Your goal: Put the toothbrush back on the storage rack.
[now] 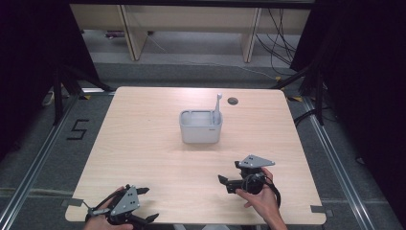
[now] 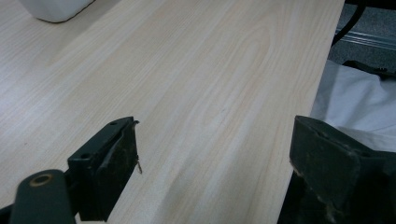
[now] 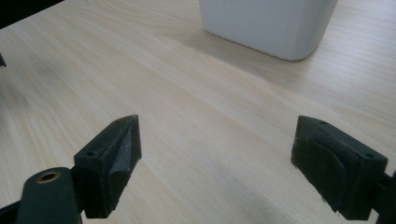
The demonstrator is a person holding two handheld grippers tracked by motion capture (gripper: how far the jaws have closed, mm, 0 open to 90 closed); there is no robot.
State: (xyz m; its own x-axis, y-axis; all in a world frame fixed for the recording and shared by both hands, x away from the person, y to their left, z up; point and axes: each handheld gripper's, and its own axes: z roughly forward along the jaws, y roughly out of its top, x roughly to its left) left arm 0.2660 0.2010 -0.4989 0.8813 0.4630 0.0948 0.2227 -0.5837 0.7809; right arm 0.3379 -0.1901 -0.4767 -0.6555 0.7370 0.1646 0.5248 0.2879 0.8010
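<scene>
High view: a pale wooden bench (image 1: 158, 143) stands on a grey floor, with dark curtains at both sides. Near the bench's middle, a little toward the far edge, sits a grey rectangular tub (image 1: 200, 127) with rounded corners. A slim grey utensil (image 1: 218, 106) stands in the tub's right end, leaning against the rim, its handle rising above it. A small round dark grommet (image 1: 232, 100) lies in the benchtop beyond the tub. At the near left corner, the person's left hand (image 1: 98, 221) holds the left hand-held gripper (image 1: 144, 205), whose jaws point right and stand wide apart with nothing between them. At the near right, the right hand (image 1: 261, 201) holds the right hand-held gripper (image 1: 229, 172) just above the bench, well short of the tub, jaws pointing left, spread apart and empty. A black numeral 5 (image 1: 77, 129) is marked on the floor to the left.

Left gripper view: the two black jaws stand far apart above bare wood grain, holding nothing. A corner of the tub (image 2: 56, 9) shows at the top left, far off. White cloth (image 2: 355, 102) lies past the bench edge on the right.

Right gripper view: the jaws are spread wide over the bench, empty. The tub (image 3: 268, 25) stands ahead, near but not touching them.
</scene>
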